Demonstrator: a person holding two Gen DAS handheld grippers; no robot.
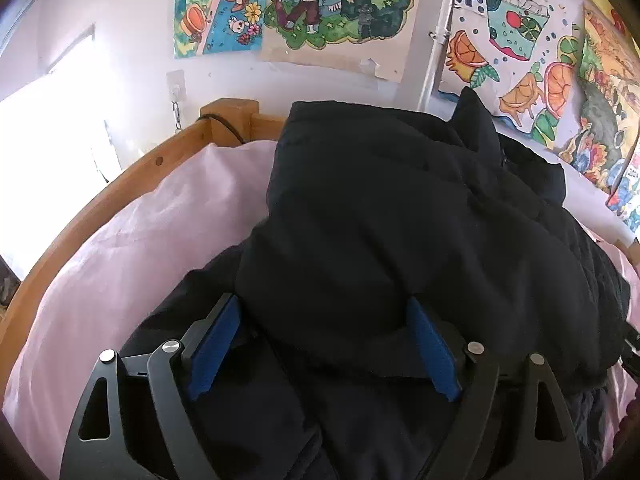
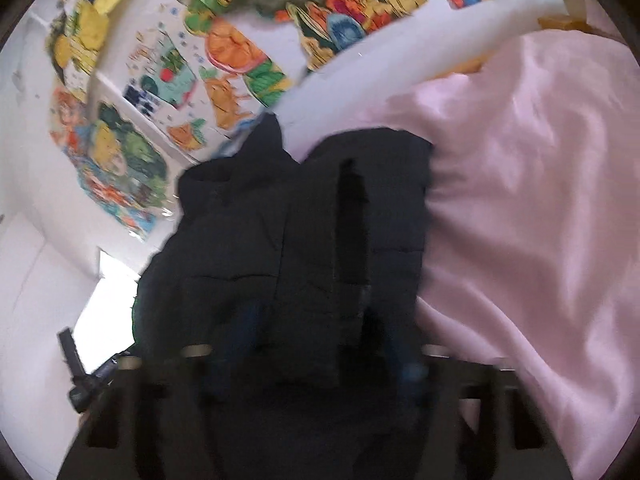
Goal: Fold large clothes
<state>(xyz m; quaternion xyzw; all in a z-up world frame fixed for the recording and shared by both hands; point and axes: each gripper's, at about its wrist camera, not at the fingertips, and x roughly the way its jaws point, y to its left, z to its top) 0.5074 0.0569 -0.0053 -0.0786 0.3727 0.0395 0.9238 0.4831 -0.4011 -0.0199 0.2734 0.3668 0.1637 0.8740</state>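
Pink sheet [image 1: 132, 248] spread across a bed, wrinkled, framed at the far edge by a curved wooden bed rail [image 1: 120, 184] with a post at the corner. Above it a white wall covered with bright hand-drawn posters [image 1: 320, 4]: cartoon figures, orange slices, a drink carton; seen tilted and smeared in the right wrist view [image 2: 224, 60]. Piled on the sheet, a big black puffer jacket [image 1: 400, 220], quilted, folded over itself into a thick bundle, collar end poking up toward the wall, nearer end draped over and between the fingers of both tools. Same jacket [image 2: 280, 220] filling the middle of the right wrist view, pink sheet [image 2: 540, 220] to its right. Left hand-held gripper [image 1: 324, 344] spread wide, blue pads [image 1: 434, 352] either side of a fat fold of jacket, the fold bulging between them and seeming to touch both; whether squeezed or merely resting, cannot tell. Right hand-held gripper [image 2: 312, 360] blurred and dark, fingers half buried under black fabric, jacket lying between them; gripped or loose, cannot tell. Small dark clip-like object [image 2: 74, 364] at the lower left of the right wrist view, too blurred to identify.
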